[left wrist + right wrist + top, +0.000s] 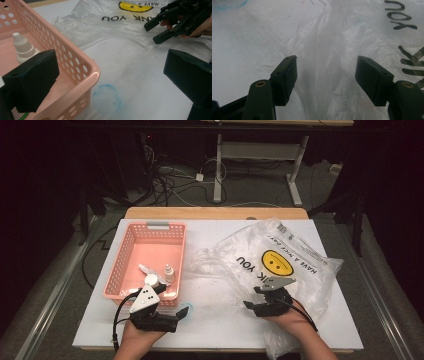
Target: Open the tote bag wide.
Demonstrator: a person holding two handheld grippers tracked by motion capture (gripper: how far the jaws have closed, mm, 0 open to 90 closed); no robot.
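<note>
Right now, by part:

Right gripper [252,297]: held over the near-left part of the clear plastic bag [300,270], with its jaws apart. In the right gripper view a raised fold of the bag's film [322,75] stands in the gap between them, and the pads do not press on it.

Left gripper [181,312]: rests at the near right corner of the pink basket [125,255], with its jaws wide apart and nothing between the pads. In the left gripper view one jaw stands over the basket's inside and the other over the bare white table top [140,82], so the basket's rim lies between them.

Plastic bag: lies crumpled on the right half of the table, printed with a yellow smiley face [276,262] and black lettering that reads upside down from the person's side. Its left edge reaches toward the basket but stays apart from it.

Pink basket: a perforated plastic tray on the left half of the table, with a grey handle at its far end.

Dropper bottle [169,272]: small and white, upright inside the basket near its right wall.

Other contents: a pale item beside the bottle, too small to name.

Blue ring mark [107,98]: a faint smudged circle on the table top, just beside the basket's near corner.
</note>
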